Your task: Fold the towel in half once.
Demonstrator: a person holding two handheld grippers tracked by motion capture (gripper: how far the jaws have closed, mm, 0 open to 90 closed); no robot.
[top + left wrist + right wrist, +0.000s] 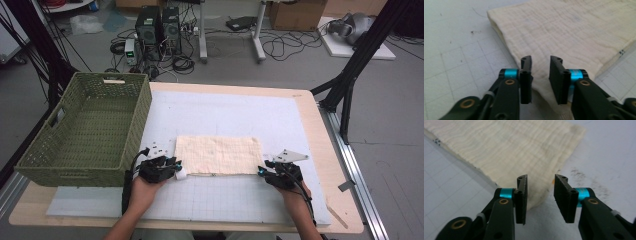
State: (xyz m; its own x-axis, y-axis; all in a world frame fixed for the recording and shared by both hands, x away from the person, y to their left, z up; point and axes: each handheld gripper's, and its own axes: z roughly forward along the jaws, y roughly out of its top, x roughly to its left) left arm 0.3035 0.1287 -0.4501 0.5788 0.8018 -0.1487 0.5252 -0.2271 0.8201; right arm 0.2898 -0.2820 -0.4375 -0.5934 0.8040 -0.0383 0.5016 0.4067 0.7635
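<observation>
A cream folded cloth (218,155) lies flat on the white grid mat (225,110) in the high view. My left gripper (176,171) sits at the cloth's near left corner, and my right gripper (261,171) at its near right corner. In the left gripper view the jaws of my left gripper (541,66) stand apart, with the corner of the cloth (564,32) lying low in the gap, unpinched. In the right gripper view my right gripper (540,185) is likewise open over the corner of the cloth (506,147), whose tip reaches between the jaws.
A green woven basket (135,130) stands on the table's left side, close to my left hand. The wooden table edge (340,200) runs beyond the mat on the right. Computers, cables and boxes lie on the floor behind.
</observation>
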